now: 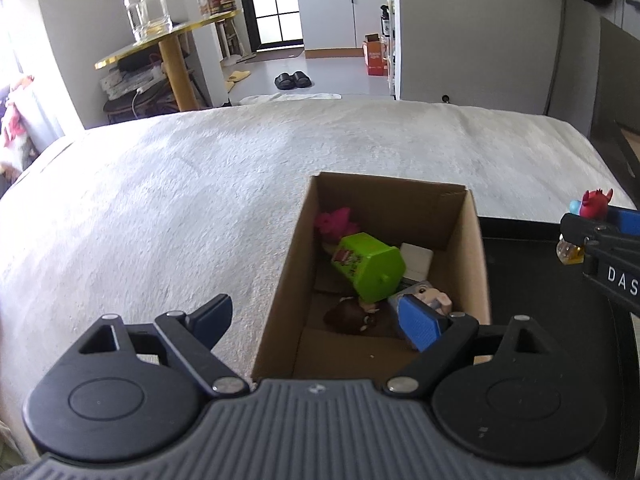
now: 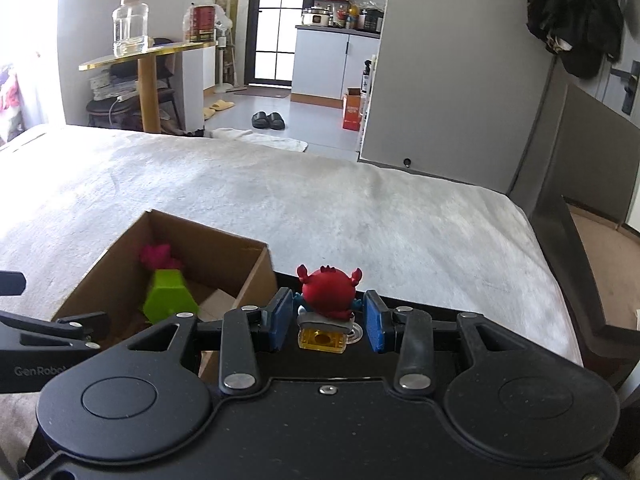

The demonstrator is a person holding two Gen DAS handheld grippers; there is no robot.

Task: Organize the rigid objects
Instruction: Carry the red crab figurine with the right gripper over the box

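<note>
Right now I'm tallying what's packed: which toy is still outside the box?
The red crab figure on its yellow base, held in the right gripper. The green toy and the others lie inside the cardboard box.

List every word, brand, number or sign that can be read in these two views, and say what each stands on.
"DAS", cut off by the frame edge: on the right gripper, seen from the left wrist view.
"GenRobo", cut off behind the housing: on the left gripper's arm, seen from the right wrist view.
Red tin on the gold side table: label too small to read.
Green container in the cardboard box: printed label blurred.
Orange carton on the floor: print unreadable.
</note>
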